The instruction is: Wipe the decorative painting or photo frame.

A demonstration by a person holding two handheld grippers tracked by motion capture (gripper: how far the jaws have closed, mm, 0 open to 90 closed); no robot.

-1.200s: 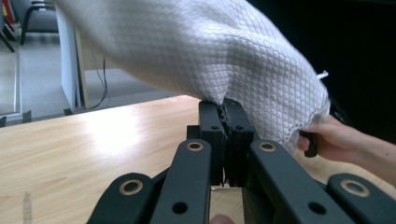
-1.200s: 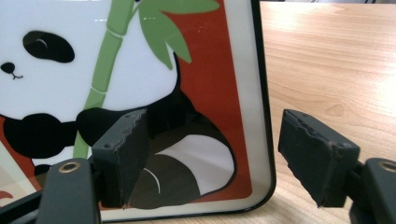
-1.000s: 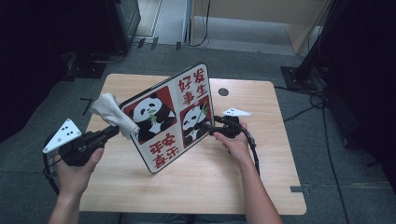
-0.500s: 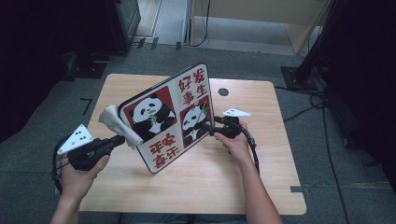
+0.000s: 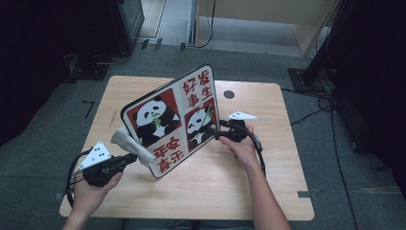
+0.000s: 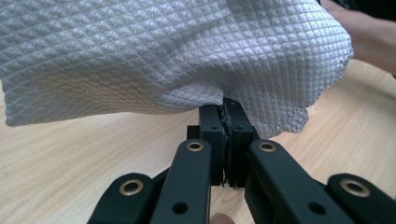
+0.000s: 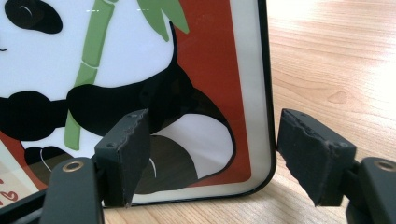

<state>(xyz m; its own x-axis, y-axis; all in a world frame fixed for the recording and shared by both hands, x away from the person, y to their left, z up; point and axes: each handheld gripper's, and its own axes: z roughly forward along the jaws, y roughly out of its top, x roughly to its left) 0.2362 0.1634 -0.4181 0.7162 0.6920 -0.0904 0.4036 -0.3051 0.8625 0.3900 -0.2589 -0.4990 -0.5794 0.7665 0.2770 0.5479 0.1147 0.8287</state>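
at the counter's (image 5: 268, 191) left, my left gripper (image 5: 128, 159) pinches the cloth (image 5: 128, 142) beside the panda board's (image 5: 167, 122) lower corner; right gripper (image 5: 215, 134) spread around its far edge.

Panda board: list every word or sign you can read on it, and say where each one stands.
"好发事生" – red characters on the white upper right panel of the panda board, two columns of two.
"平安喜乐" – white characters on the red lower panel, near the bottom edge; the last one is blurred, so the reading is unsure.
The two panda panels carry pictures, no text.
The cloth and the table bear no writing.
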